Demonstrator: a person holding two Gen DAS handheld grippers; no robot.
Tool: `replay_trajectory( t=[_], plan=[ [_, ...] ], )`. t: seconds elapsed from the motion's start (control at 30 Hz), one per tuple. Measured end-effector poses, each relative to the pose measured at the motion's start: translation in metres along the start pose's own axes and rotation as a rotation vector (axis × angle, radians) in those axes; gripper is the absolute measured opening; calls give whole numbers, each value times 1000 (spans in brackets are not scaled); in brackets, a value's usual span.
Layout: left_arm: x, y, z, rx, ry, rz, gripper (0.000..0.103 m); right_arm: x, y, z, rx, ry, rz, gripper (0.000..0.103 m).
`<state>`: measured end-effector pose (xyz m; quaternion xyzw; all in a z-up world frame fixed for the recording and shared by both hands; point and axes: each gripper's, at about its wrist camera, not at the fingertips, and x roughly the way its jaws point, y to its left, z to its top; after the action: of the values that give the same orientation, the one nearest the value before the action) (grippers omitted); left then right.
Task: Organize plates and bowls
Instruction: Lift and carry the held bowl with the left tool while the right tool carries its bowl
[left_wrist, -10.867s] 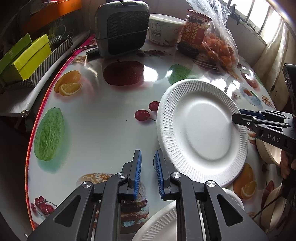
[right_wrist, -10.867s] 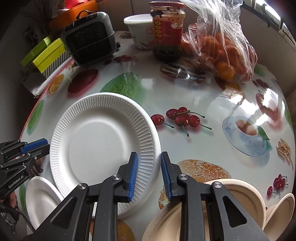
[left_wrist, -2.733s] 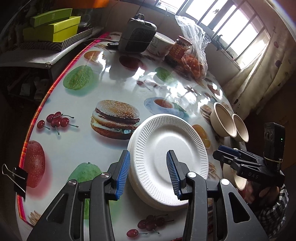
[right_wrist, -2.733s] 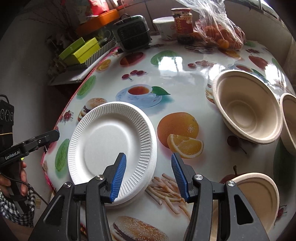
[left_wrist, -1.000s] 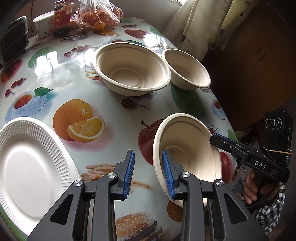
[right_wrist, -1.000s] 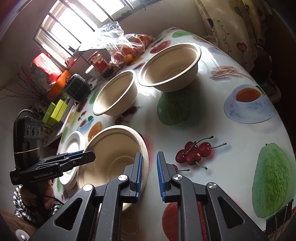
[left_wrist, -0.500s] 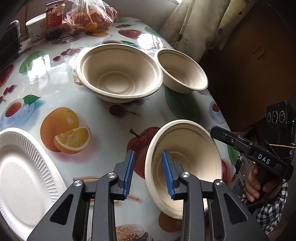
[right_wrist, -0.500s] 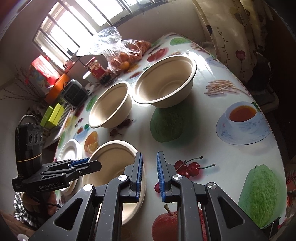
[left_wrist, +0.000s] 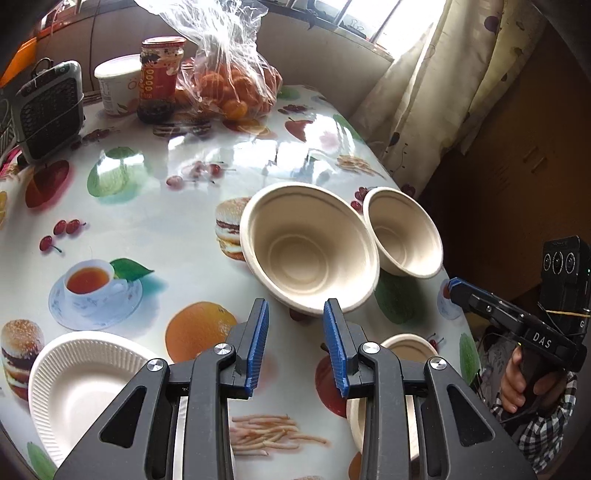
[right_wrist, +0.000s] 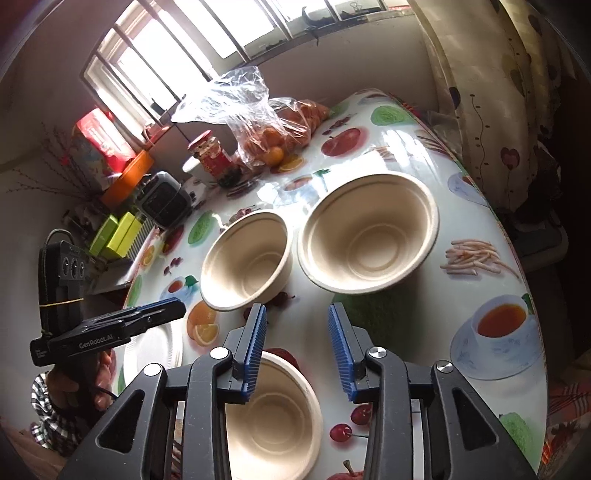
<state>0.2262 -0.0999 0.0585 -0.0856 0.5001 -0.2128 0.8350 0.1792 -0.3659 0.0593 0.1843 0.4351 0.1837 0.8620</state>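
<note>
The right hand-held gripper (right_wrist: 297, 347) has just let go: half a second ago its jaws were nearly together at the rim of the small paper bowl (right_wrist: 273, 417); they have just been opening and now stand apart with nothing between them. That bowl sits on the bench (right_wrist: 424, 332) below and slightly left of the jaws, released and upright. The left hand-held gripper (left_wrist: 297, 347) is likewise part open and holds nothing; a second ago its right jaw sat inside that bowl's rim, and now the bowl (left_wrist: 408, 345) peeks out behind that jaw.

Both views now look further across the bench than they did a second ago, taking in the other two bowls: the large bowl (left_wrist: 310, 251) and the medium bowl (left_wrist: 404, 232) stand side by side, rims touching or nearly so, well clear of both grippers. The white paper plates (left_wrist: 85, 384) lie stacked at the near left edge.

As I judge it, the plates are settled and one bowl has been placed; gathering the three bowls into a nest or group is what remains.
</note>
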Motion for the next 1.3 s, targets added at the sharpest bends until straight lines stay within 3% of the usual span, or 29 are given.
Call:
replay_trajectory(
  t=[0.37, 0.7, 0.8, 1.3],
  plan=[
    [26, 34, 36, -66, 14, 25, 32, 49, 7, 15, 39, 95, 14, 35],
    [40, 30, 42, -33, 36, 10, 32, 34, 6, 14, 34, 92, 0, 36],
    [42, 31, 44, -36, 36, 6, 32, 29, 6, 21, 34, 91, -9, 41],
    [53, 20, 47, 13, 57, -8, 32, 72, 14, 25, 97, 149, -8, 43]
  ],
)
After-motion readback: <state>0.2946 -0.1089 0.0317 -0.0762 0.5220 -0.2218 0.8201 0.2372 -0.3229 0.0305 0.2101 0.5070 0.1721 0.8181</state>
